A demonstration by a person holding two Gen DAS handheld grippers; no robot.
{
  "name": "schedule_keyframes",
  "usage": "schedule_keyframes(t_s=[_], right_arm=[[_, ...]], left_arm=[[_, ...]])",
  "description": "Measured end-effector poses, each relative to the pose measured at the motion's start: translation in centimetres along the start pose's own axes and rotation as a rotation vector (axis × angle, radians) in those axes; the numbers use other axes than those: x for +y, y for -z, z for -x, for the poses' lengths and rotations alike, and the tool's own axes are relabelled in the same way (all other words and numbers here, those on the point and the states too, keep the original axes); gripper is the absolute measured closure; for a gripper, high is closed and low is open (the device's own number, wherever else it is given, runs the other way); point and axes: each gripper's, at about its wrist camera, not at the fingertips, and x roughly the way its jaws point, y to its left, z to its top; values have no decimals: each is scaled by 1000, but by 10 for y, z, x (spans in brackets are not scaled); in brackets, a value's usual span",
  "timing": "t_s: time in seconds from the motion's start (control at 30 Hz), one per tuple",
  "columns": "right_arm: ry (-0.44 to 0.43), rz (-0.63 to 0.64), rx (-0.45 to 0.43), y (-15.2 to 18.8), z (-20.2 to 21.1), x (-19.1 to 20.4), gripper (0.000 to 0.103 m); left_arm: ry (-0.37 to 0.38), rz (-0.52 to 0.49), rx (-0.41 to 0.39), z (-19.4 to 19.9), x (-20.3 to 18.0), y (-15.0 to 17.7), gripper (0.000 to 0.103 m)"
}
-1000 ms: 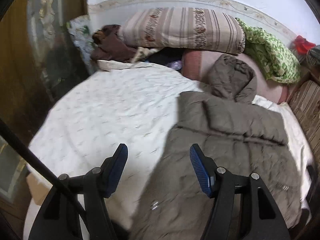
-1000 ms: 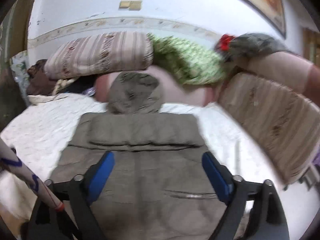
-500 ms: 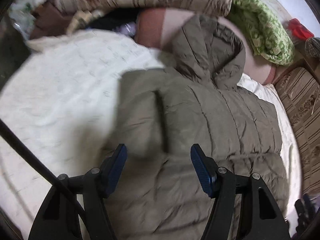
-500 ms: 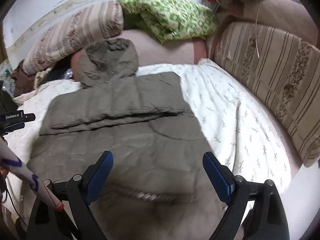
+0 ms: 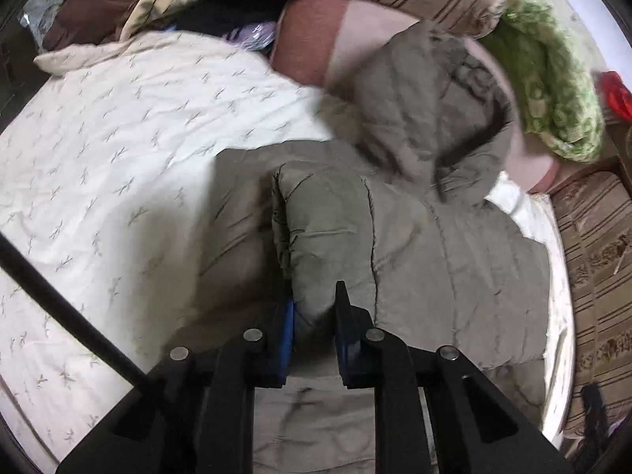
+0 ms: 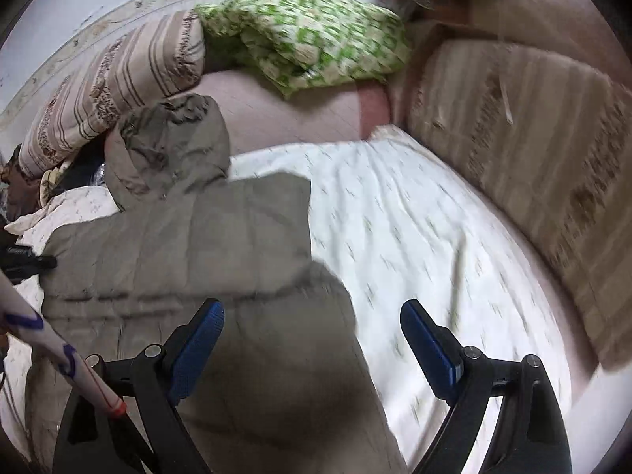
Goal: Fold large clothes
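— Closed since a moment ago: left gripper (image 5: 312, 333), now pinching a padded fold of the one olive jacket (image 5: 414, 245) spread on the bed (image 5: 130, 126). Side fold begun (probably).

— Right gripper (image 6: 312, 349)?

— Wide apart, holding nothing, hovering over jacket's edge. Two grippers, one jacket.

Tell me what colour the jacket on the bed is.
The jacket is a plain taupe, a brownish grey, clearest in the right wrist view.

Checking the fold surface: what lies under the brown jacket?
The jacket lies on a white patterned bedsheet, visible around it. Its hood rests against a pink bolster. Anything beneath is covered.
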Motion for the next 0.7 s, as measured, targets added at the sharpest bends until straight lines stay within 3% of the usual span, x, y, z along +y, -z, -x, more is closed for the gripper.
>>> schedule_keyframes(t_s=[0.13, 0.2, 0.33, 0.47, 0.5, 0.53, 0.57, 0.7], right_arm=[[-37, 92, 48, -18, -56, 45, 14], [-37, 111, 113, -19, -87, 60, 21], [-30, 64, 288, -9, -144, 65, 17], [-43, 35, 291, -14, -133, 52, 14], [-42, 37, 286, -15, -127, 51, 14], [-45, 41, 275, -17, -117, 49, 14], [-51, 42, 267, -17, -108, 48, 14], [-99, 40, 238, -29, -71, 54, 14]], left_arm=[[-65, -11, 28, -29, 1, 11, 77], [-86, -15, 16, -31, -1, 12, 75], [-91, 3, 12, -22, 1, 14, 70], [-112, -40, -83, 30, 1, 29, 66], [-100, -44, -117, 46, 2, 37, 61], [-90, -40, -150, 60, 4, 45, 48], [-88, -32, -179, 70, 5, 51, 41], [-105, -54, -248, 87, 4, 74, 41]])
